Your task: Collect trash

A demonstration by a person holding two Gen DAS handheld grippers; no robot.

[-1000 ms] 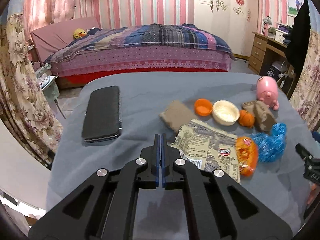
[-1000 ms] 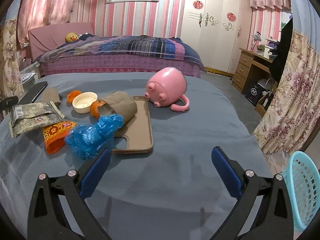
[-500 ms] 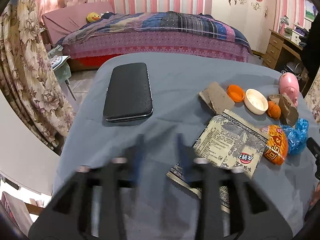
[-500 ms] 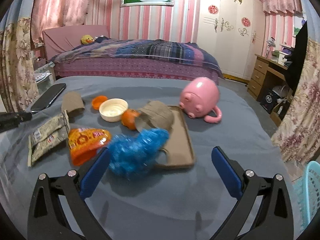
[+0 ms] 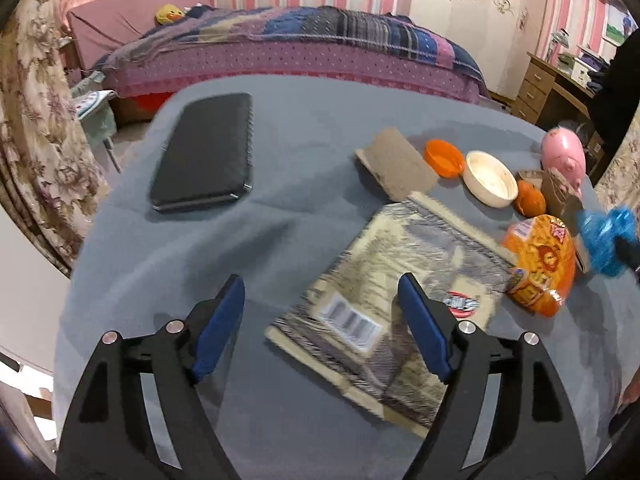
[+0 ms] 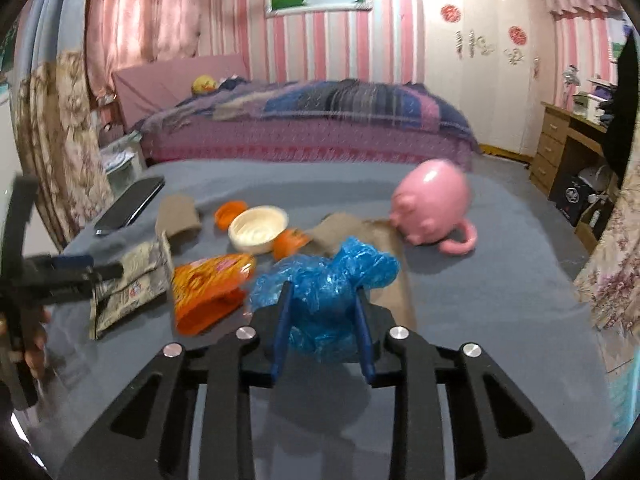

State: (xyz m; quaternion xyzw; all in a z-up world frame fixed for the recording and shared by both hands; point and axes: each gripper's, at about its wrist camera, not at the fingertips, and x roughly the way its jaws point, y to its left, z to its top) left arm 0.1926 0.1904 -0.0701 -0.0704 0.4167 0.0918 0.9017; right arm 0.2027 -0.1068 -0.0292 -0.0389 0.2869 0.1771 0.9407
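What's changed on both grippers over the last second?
The right gripper has just closed on the blue plastic bag, which had lain loose on the cloth. The left gripper has just opened and come down over the grey snack wrapper; nothing is gripped yet. The pink pig mug and black case stayed put.

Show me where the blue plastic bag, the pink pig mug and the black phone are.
blue plastic bag (image 6: 326,280), right wrist view, crumpled middle between the gripper's fingers.
pink pig mug (image 6: 430,204), right wrist view, rounded side of its body.
black phone (image 5: 206,152), left wrist view, middle of its dark face.
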